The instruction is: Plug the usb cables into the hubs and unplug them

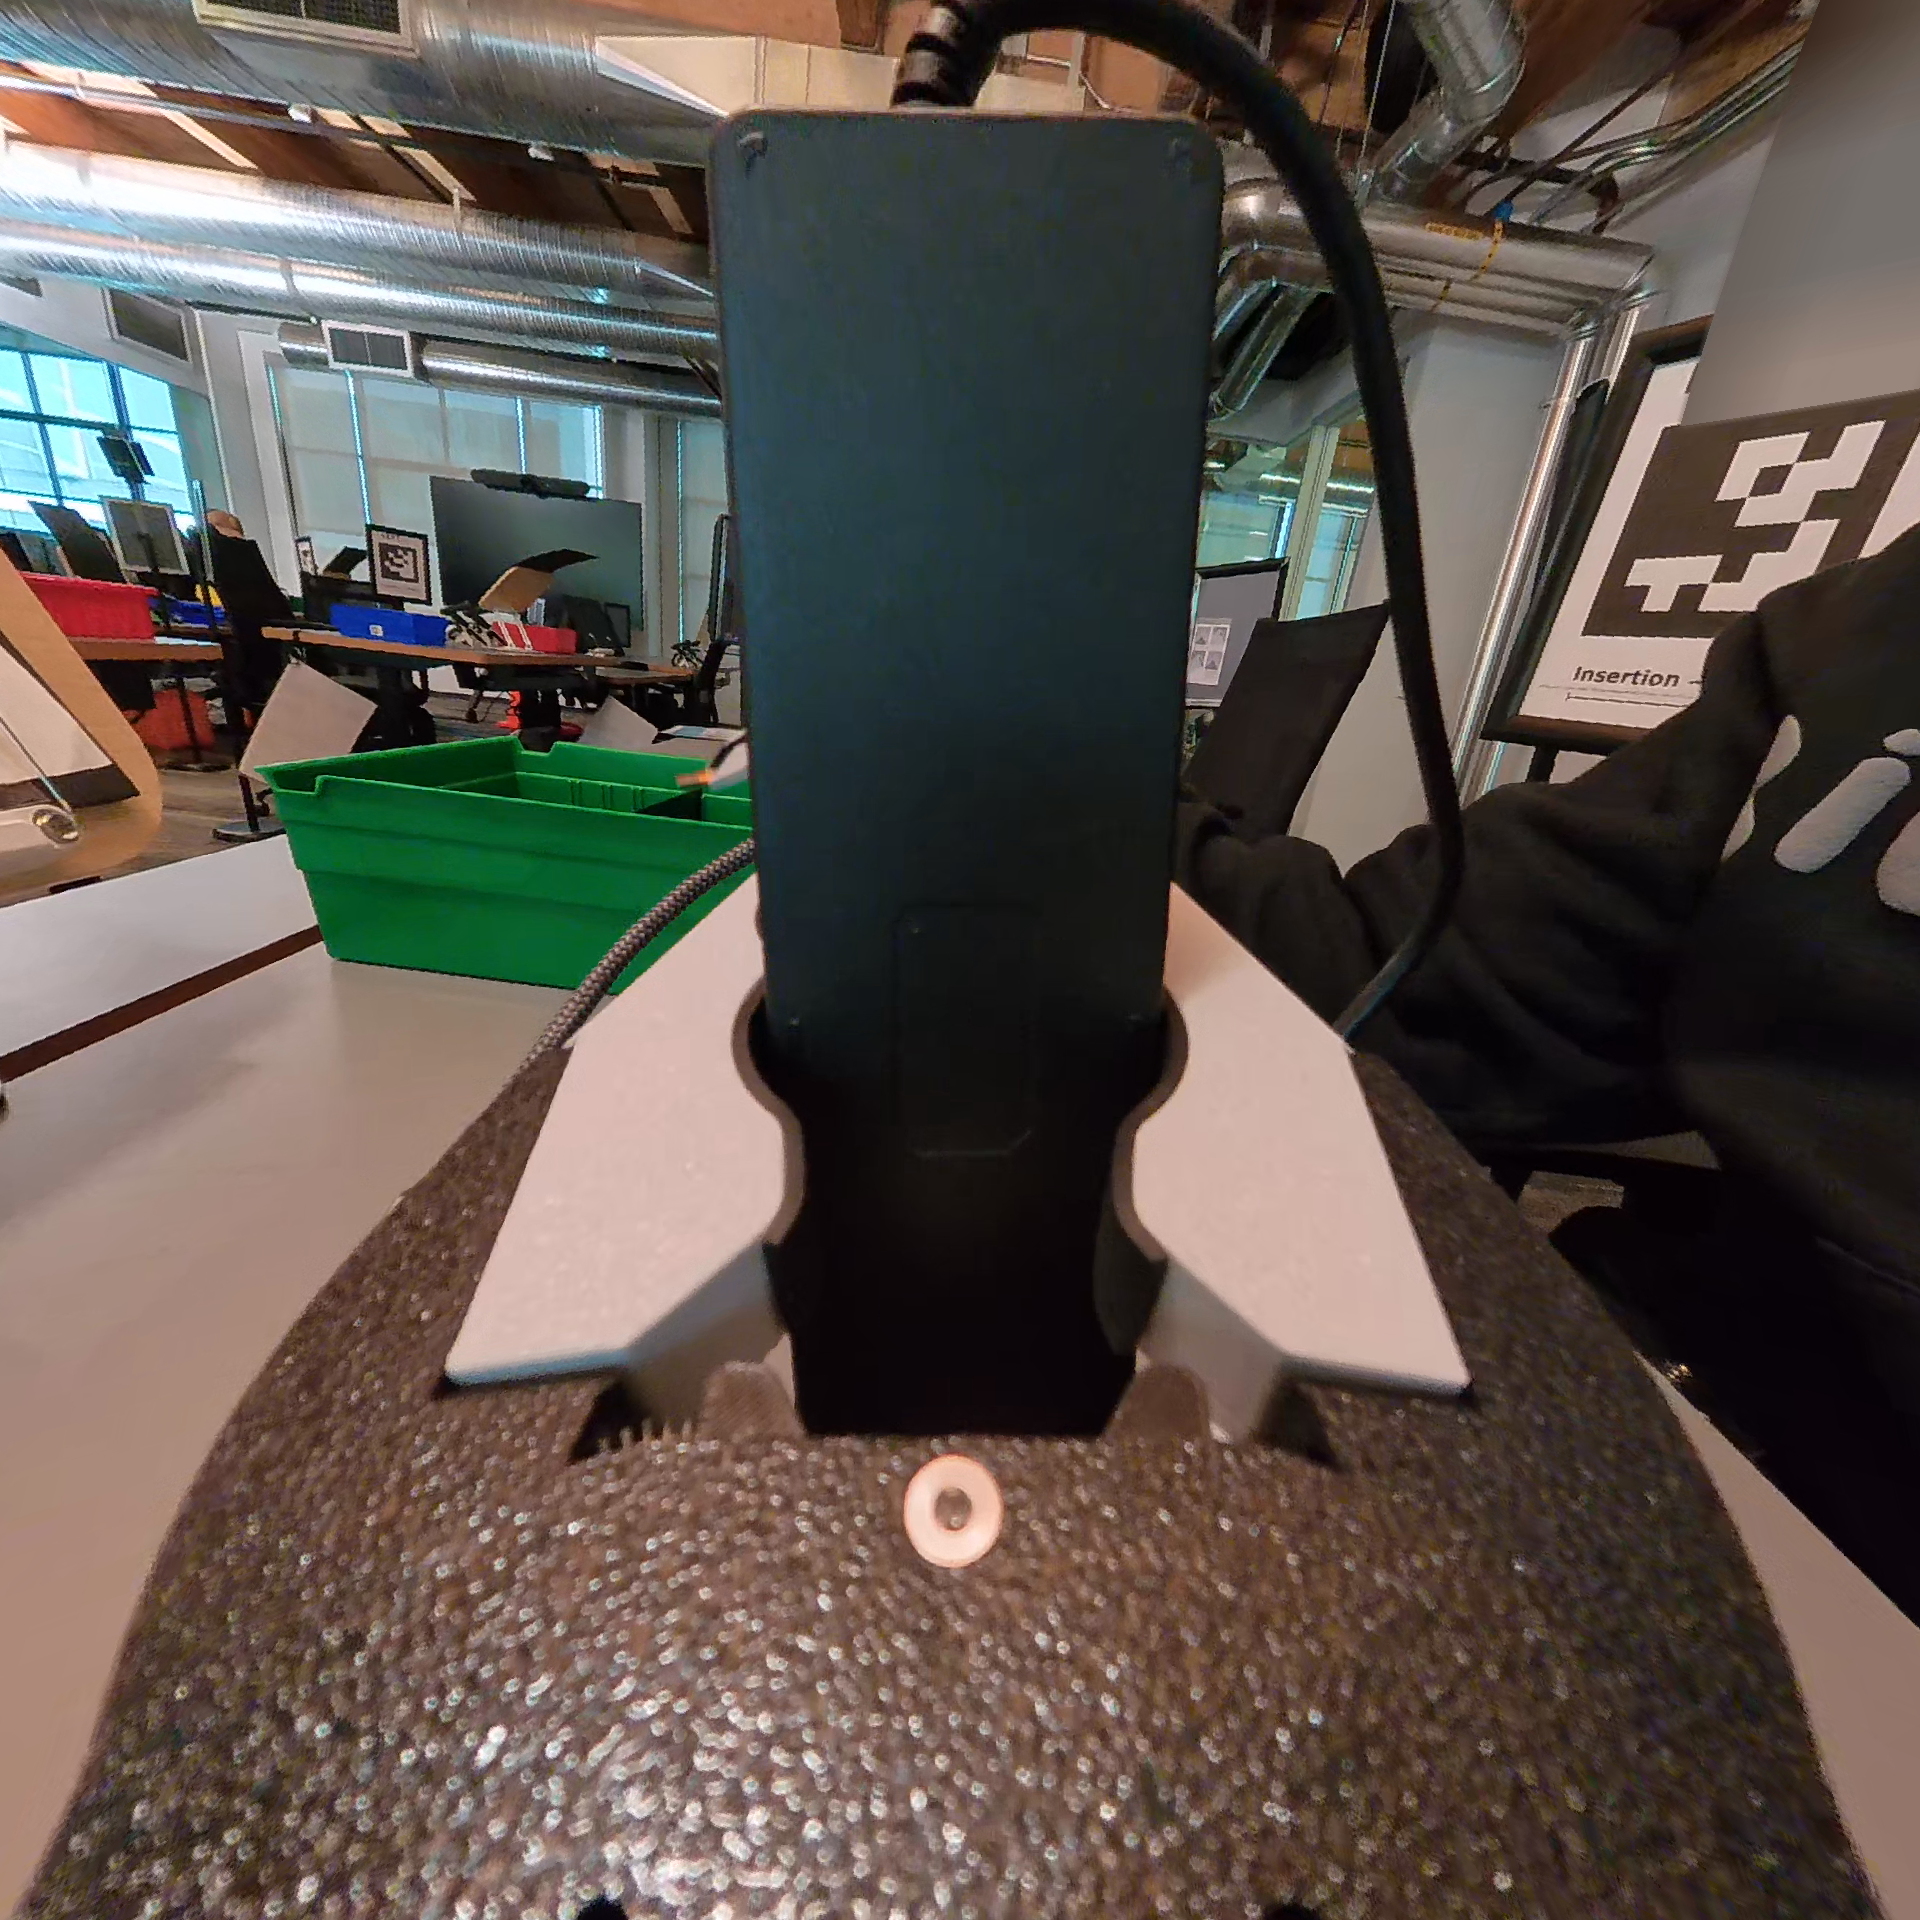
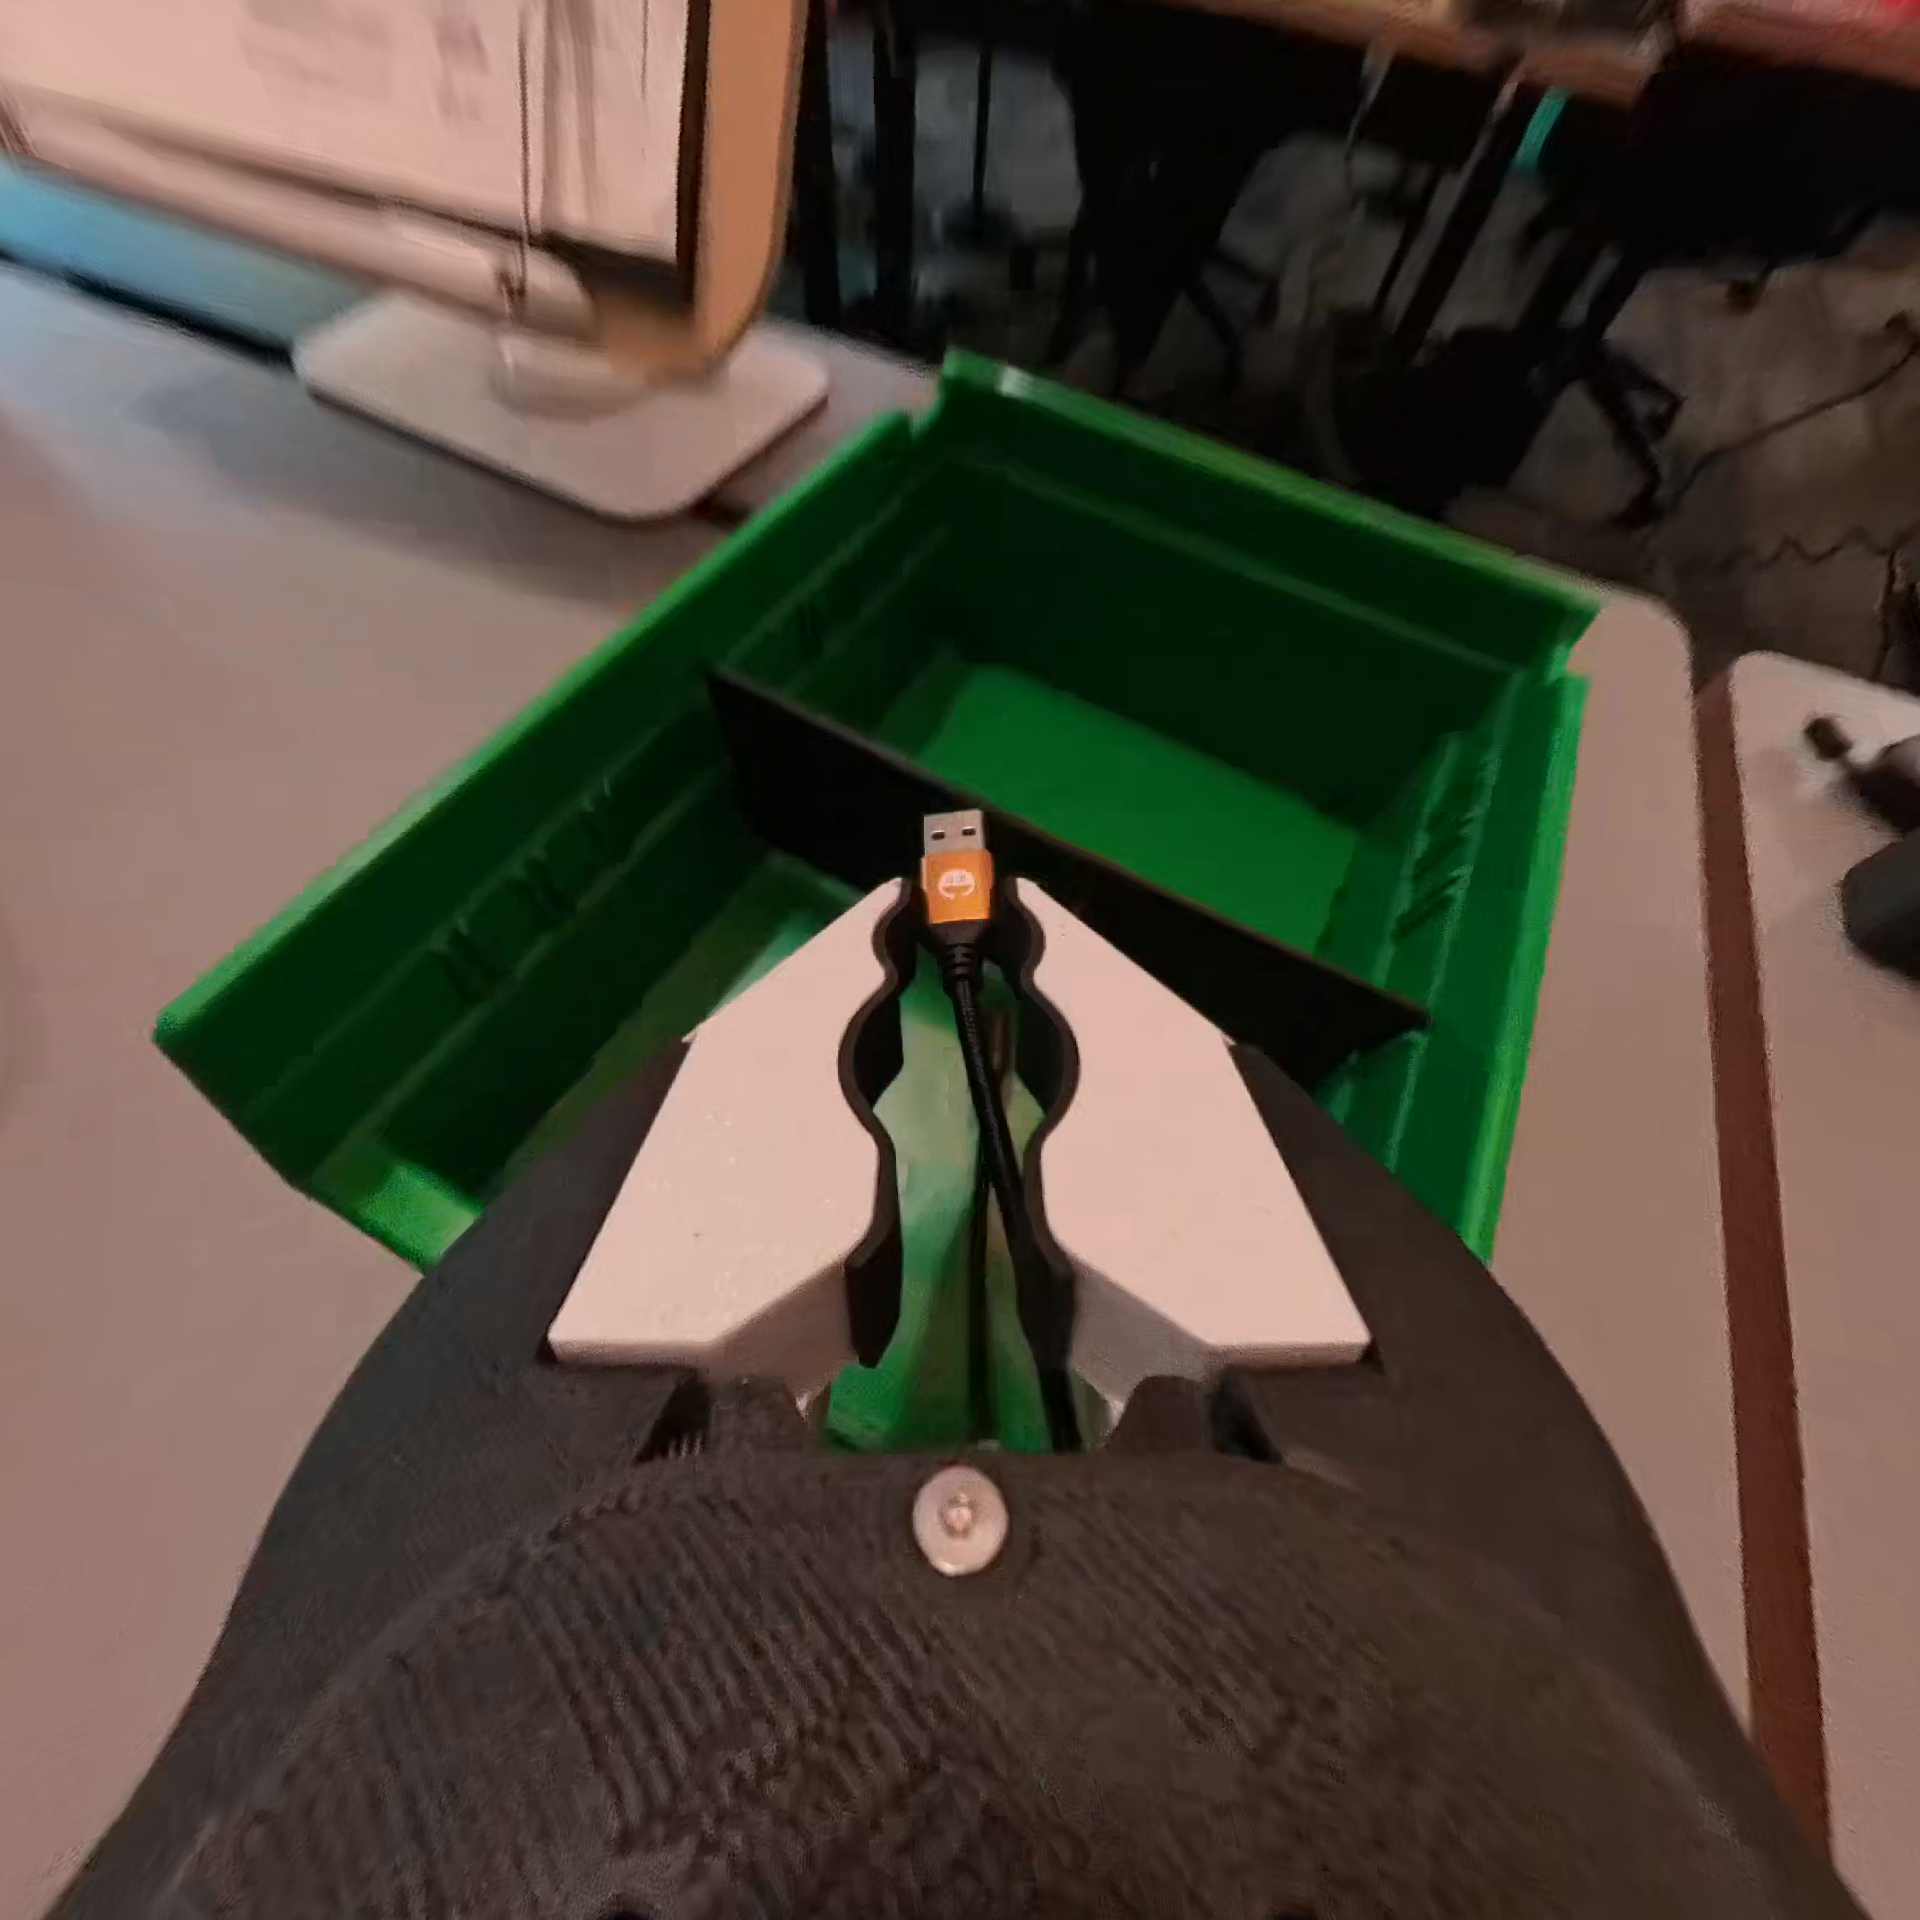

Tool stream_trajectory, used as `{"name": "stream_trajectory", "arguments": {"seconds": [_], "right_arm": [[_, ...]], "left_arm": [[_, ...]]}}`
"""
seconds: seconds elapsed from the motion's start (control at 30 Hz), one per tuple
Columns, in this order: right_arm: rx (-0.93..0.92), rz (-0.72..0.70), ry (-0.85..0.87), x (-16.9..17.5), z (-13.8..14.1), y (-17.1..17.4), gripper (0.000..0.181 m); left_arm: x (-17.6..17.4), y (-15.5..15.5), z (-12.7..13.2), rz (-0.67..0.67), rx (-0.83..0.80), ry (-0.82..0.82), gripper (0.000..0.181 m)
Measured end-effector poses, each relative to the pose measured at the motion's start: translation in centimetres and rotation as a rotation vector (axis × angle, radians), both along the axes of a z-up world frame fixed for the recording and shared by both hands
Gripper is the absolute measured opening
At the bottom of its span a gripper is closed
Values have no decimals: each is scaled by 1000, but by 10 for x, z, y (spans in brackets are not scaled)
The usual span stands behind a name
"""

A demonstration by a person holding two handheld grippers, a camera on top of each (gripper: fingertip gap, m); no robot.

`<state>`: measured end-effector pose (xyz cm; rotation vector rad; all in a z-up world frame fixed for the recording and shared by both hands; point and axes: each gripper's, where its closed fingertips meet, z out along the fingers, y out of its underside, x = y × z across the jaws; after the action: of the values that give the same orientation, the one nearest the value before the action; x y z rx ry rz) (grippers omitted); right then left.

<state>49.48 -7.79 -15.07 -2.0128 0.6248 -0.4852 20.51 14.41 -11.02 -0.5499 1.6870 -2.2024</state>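
The left gripper (image 1: 961, 1174) held a dark, flat hub (image 1: 966, 540) upright, its fingers (image 1: 644, 1195) closed against the hub's lower sides, above the counter (image 1: 208, 1122). A thick black cord (image 1: 1392, 436) left the hub's top end and curved down to the right, in front of a person's dark sleeve (image 1: 1662, 914). The right gripper (image 2: 957, 902) had its fingers (image 2: 748, 1174) pinched narrow on the orange plug of a usb cable (image 2: 957, 883), metal tip pointing forward, braided lead trailing back between them. It hung over a green bin (image 2: 582, 779) with a black divider (image 2: 1143, 925), which stood near the counter's far edge.
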Motion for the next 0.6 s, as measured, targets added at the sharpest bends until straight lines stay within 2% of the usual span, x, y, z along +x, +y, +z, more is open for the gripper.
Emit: {"name": "stream_trajectory", "arguments": {"seconds": [0.03, 0.1, 0.17, 0.27, 0.37, 0.43, 0.5, 0.53, 0.6], "right_arm": [[-56, 25, 33, -4, -12, 2, 14], [-167, 29, 38, -4, -32, 0, 25], [-250, -3, -14, 1, -35, -4, 39], [-238, -55, -132, 7, -8, -6, 52], [-49, 19, -200, -14, 42, 19, 61], [128, 223, -202, -56, 81, 60, 62], [267, 517, -151, -121, 110, 108, 63], [283, 651, -132, -153, 117, 129, 64], [236, 817, -145, -201, 116, 171, 60]], "left_arm": [[0, 0, 0, 0, -2, 3, 62], [1, 0, -2, 0, -3, 10, 62], [2, 0, -3, 0, 0, 15, 62], [2, -2, -4, -1, 8, 18, 62], [1, -3, -3, -11, 6, 14, 62], [-1, -5, -2, -23, 1, 10, 62], [0, -5, -1, -14, 2, 4, 62], [1, -5, -1, -9, 7, 2, 62], [1, -4, -1, 3, 12, -5, 62]]}}
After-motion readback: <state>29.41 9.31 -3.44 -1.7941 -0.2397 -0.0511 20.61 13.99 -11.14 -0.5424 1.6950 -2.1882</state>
